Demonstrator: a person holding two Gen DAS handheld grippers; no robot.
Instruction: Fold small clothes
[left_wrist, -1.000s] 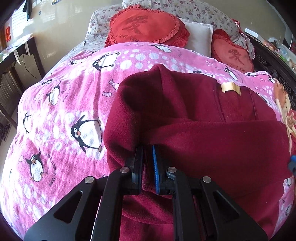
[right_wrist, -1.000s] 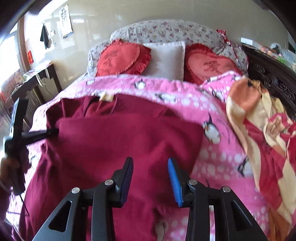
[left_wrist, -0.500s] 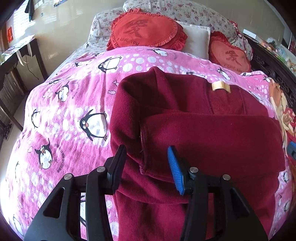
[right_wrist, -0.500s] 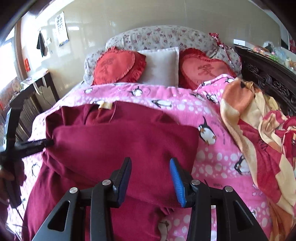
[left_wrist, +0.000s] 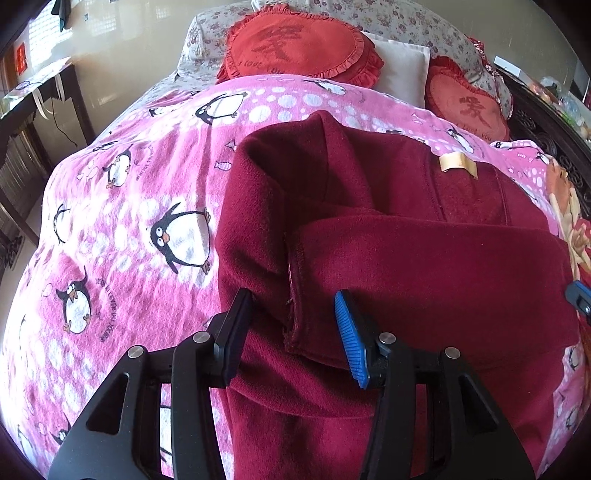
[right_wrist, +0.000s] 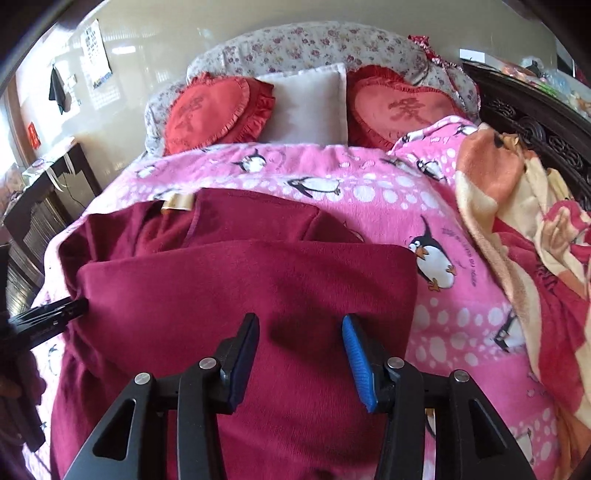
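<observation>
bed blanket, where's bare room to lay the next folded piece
Free: the pink penguin blanket left of the maroon garment, and the strip between garment and red cushions. Crowded: the right side, where a crumpled orange blanket is heaped.

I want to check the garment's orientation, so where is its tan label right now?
The tan label sits at the far edge of the dark red garment, toward the pillows; upper right in the left wrist view, upper left in the right wrist view.

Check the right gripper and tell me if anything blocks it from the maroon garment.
Nothing visible does. The right gripper hangs open directly over the maroon garment on the pink penguin blanket, with only bare fabric between its fingers. The orange blanket lies off to the side.
</observation>
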